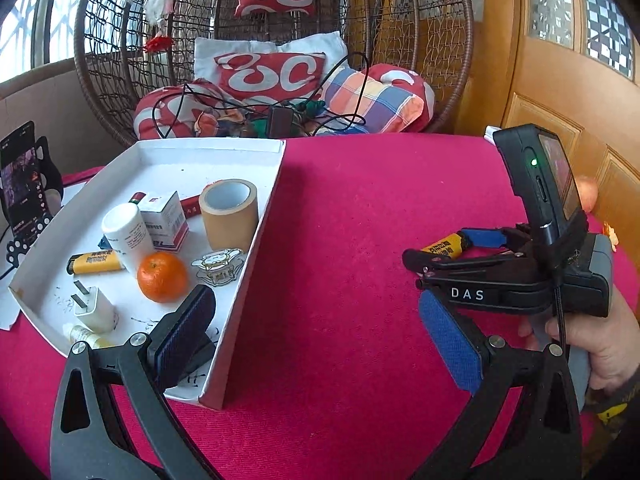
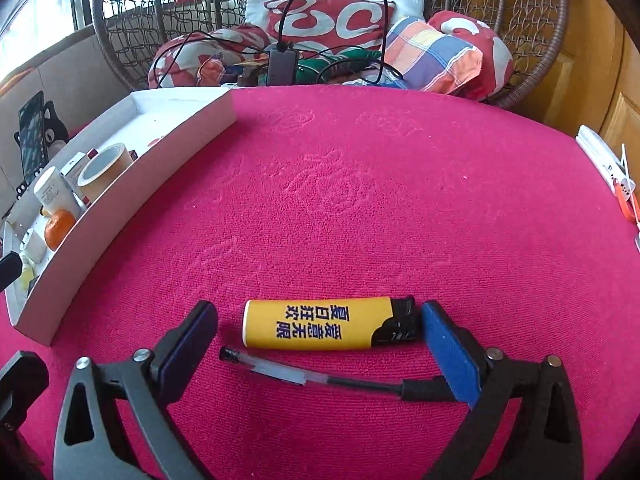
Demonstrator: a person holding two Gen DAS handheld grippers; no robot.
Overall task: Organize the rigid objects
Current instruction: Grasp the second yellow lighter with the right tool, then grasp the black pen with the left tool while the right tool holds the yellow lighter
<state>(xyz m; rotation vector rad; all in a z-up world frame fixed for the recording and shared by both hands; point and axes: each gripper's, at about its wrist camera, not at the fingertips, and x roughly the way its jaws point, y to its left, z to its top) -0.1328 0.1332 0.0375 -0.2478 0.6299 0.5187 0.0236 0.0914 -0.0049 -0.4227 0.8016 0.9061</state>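
A yellow lighter (image 2: 316, 324) with a black head lies flat on the red cloth, and a clear pen (image 2: 304, 376) lies just in front of it. My right gripper (image 2: 320, 316) is low over the cloth and straddles the lighter. Its right pad is at the black head; a gap remains at the left pad, so it is open. From the left wrist view the right gripper (image 1: 444, 250) and the lighter (image 1: 446, 246) sit at the right. My left gripper (image 1: 316, 304) is open and empty, with its left finger over the white tray (image 1: 256, 248).
The tray holds a second yellow lighter (image 1: 96, 262), an orange (image 1: 162, 276), a tape roll (image 1: 229, 214), a white bottle (image 1: 126, 236), a small box (image 1: 166, 220) and a white plug (image 1: 94, 306). A phone on a stand (image 1: 24, 184) is at the left. A wicker chair (image 1: 272, 72) stands behind.
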